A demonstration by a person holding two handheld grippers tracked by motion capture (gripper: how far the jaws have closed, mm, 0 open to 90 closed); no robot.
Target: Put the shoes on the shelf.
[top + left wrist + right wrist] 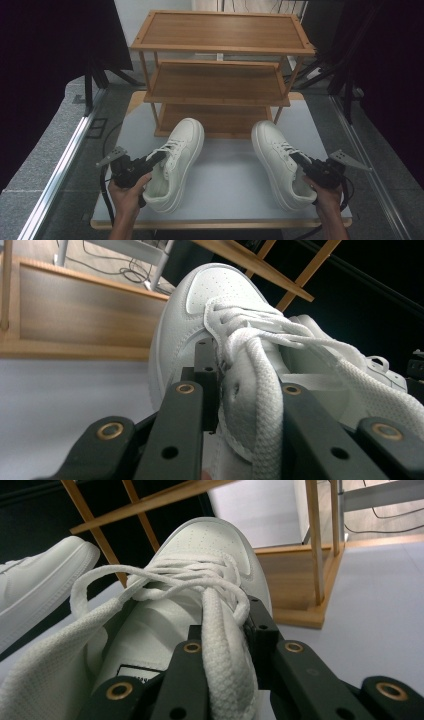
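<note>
I'm working in a lab-style recording space, not a home. Black curtains (45, 55) hang on both sides, with dark stand legs (327, 67) at their feet. The plain white counter (225, 175) sits on a grey floor (45, 150) with a metal rail (60, 175) alongside. Loose cables (132, 272) lie on the floor behind. A bare wooden rack (220, 70) stands on the counter like a prop.

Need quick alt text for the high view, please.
Each gripper, left gripper and right gripper, is clamped on the lace edge of a white sneaker: left shoe, right shoe. Both shoes point at a three-tier wooden rack.
</note>
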